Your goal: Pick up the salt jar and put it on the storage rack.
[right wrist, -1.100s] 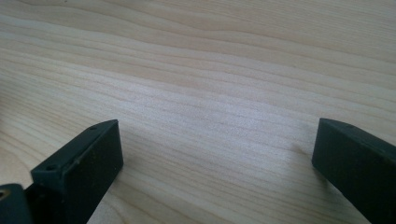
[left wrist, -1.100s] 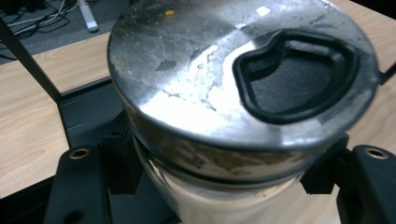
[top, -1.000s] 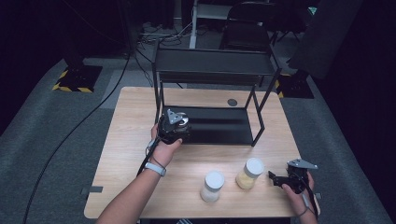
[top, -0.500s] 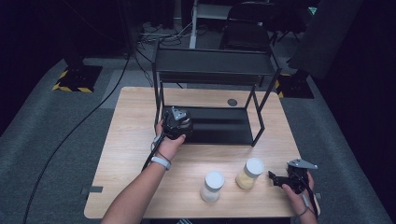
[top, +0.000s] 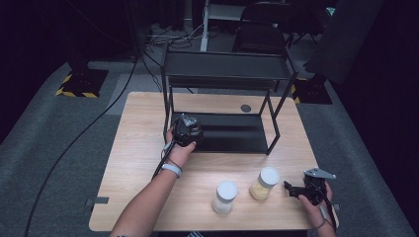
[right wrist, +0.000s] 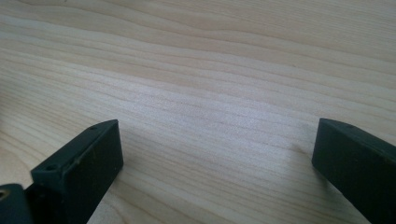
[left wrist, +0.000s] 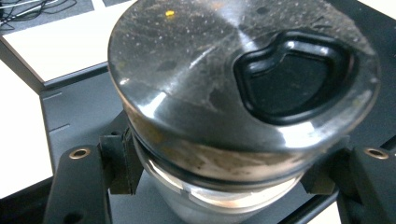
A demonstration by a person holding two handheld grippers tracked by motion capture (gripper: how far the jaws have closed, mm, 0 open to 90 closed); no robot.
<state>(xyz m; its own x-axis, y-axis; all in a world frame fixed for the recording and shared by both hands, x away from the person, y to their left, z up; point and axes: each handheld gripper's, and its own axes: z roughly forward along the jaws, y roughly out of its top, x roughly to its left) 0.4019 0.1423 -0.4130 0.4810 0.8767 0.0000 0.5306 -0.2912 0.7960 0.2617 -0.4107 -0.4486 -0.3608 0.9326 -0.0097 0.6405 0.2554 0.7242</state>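
Now left gripper (left wrist: 224,182) clamps the jar (left wrist: 243,93) at the shelf's (top: 227,133) front-left edge — right gripper (right wrist: 215,177) fingers apart.

On the table (top: 133,163), the rack (top: 225,79) stands at 12 o'clock, two jars (top: 225,196) (top: 264,182) at 6.

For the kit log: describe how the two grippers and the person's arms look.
Both grippers are black. The right gripper carries a grey three-cornered plate; its blocky black fingers have small screw holes. A dark cable trails from the left gripper. The left wrist wears a pale band; no sleeves show.
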